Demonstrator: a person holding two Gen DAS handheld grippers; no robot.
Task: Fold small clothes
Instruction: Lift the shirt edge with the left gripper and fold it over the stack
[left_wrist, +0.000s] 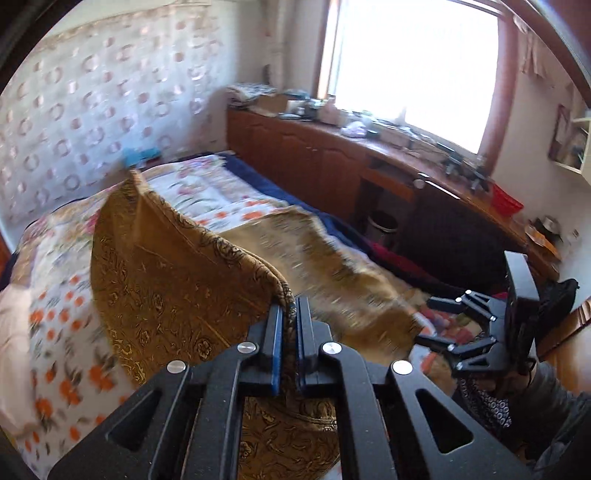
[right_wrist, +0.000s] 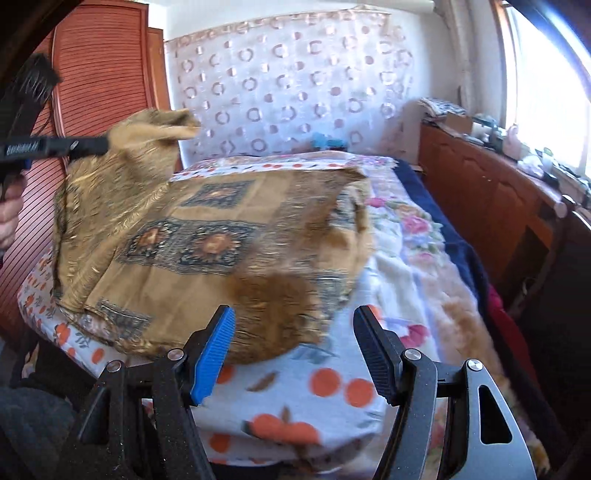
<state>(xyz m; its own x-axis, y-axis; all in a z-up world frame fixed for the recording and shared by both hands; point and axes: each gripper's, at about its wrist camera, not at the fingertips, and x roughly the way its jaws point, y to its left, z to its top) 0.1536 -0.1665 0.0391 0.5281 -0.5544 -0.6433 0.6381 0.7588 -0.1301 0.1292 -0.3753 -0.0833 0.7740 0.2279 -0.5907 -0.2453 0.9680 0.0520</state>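
One garment on site: a mustard-brown cloth (right_wrist: 207, 236), thin woven fabric printed with dark paisley scrolls and square medallions. It lies spread on the bed (right_wrist: 332, 384), one corner lifted clear. Left gripper (left_wrist: 290, 314): jaws closed tight, pinching that raised edge between blue pads. Right gripper (right_wrist: 293, 350): jaws standing wide apart, holding nothing, just above the floral bedspread. One wooden cabinet (left_wrist: 314, 158) runs beside the bed.
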